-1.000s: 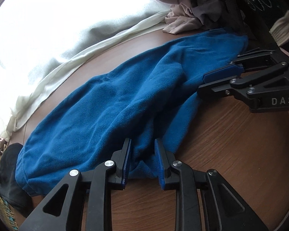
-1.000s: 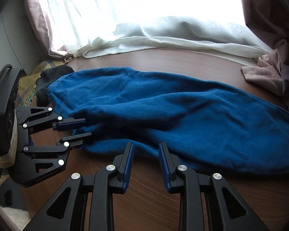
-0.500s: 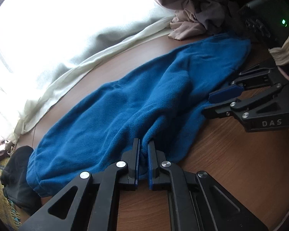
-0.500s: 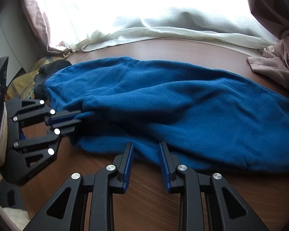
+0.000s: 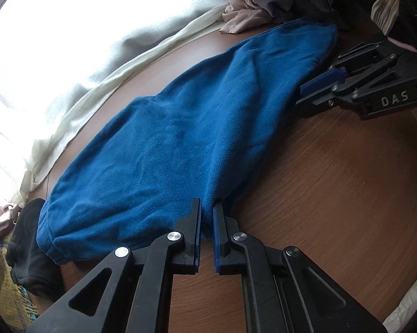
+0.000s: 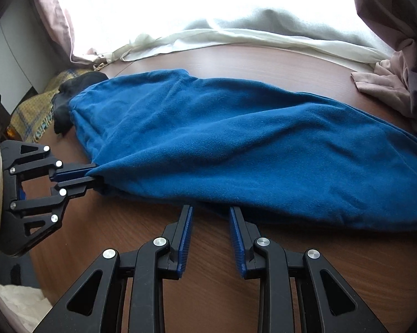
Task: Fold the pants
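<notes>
Blue fleece pants [image 5: 175,138] lie lengthwise on the brown wooden table [image 5: 333,194], also seen in the right wrist view [image 6: 236,144]. My left gripper [image 5: 207,211] is shut on the near edge of the pants, pinching a fold; it shows in the right wrist view [image 6: 96,179] at the left, clamped on the cloth. My right gripper [image 6: 210,213] is open, its fingertips at the pants' near edge with nothing between them. In the left wrist view the right gripper [image 5: 305,94] sits at the pants' right edge.
A white curtain [image 6: 236,36] bunches along the table's far edge. Pinkish-grey clothes [image 5: 252,8] are heaped at the far right. A black garment [image 6: 69,97] and a yellow plaid cloth [image 6: 33,111] lie past the table's left end.
My left gripper closed on the pants' near edge and pulled the fold toward me. My right gripper stayed open and moved up to the pants' edge.
</notes>
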### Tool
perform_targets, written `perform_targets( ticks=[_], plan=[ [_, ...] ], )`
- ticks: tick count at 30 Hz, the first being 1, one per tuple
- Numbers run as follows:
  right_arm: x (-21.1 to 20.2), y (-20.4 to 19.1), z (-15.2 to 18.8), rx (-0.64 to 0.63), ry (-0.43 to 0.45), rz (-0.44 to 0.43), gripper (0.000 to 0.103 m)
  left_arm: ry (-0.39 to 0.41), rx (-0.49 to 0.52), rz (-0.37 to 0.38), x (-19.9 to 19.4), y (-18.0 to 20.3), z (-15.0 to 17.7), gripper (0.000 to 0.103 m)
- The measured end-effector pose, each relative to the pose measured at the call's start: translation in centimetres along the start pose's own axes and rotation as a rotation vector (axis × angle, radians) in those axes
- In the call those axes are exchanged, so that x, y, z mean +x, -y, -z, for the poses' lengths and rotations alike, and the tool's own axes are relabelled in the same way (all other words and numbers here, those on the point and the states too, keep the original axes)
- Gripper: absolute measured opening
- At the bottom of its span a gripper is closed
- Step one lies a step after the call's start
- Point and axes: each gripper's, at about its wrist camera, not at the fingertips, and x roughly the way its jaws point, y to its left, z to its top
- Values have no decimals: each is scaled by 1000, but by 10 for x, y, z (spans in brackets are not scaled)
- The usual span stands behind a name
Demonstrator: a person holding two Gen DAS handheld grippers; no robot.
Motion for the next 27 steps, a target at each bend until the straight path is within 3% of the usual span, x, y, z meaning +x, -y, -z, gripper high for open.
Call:
perform_targets(
  ticks=[6, 8, 12, 14, 21, 27],
  plan=[
    [-26, 5, -5, 22, 112, 92, 28, -10, -7, 6, 2, 0, 0, 10],
    [-18, 6, -13, -6, 106, 150, 28, -10, -14, 7, 2, 0, 0, 10],
    [-19, 12, -14, -17, 85, 130, 28, -15, -33, 6, 2, -1, 0, 10],
    [-22, 9, -7, -82, 75, 155, 35, -18, -35, 5, 3, -1, 0, 10],
    [-7, 0, 3, -344, 28, 289, 35, -23, -51, 11, 3, -3, -3, 11],
    [0, 5, 0, -426, 22, 337, 32, -24, -50, 12, 4, -4, -2, 12]
  ],
)
